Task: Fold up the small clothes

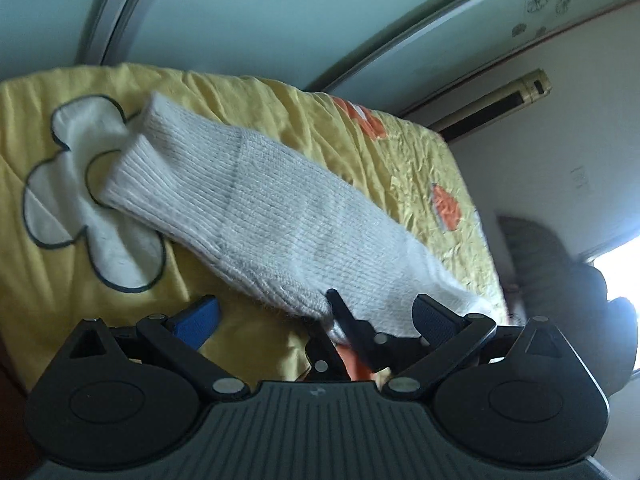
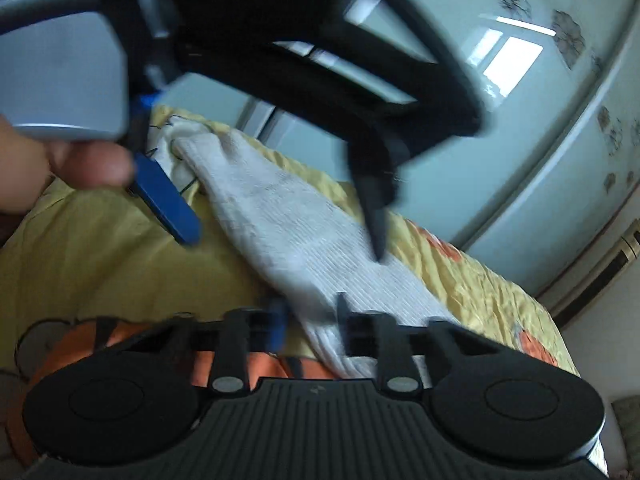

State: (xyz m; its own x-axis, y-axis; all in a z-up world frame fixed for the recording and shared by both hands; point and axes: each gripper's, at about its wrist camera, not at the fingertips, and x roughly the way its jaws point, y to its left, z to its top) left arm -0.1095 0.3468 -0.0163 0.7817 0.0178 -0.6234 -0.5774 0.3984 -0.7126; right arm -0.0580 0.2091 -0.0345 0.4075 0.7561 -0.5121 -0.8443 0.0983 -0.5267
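Observation:
A white knitted sock (image 1: 264,208) lies stretched out on a yellow bedsheet (image 1: 48,264); it also shows in the right wrist view (image 2: 304,236). My left gripper (image 1: 316,312) is open, its fingers spread wide on both sides of the sock's near end. In the right wrist view the left gripper (image 2: 280,236) hangs over the sock, one blue pad (image 2: 168,204) to its left and a black fingertip (image 2: 376,232) touching it. My right gripper (image 2: 310,316) is shut on the sock's toe end.
The sheet has a white flower print (image 1: 80,208) and orange patches (image 1: 446,204). Pale sliding wardrobe doors (image 2: 520,128) stand behind the bed. An air conditioner (image 1: 492,104) hangs on the wall. A person's fingers (image 2: 80,160) hold the left gripper.

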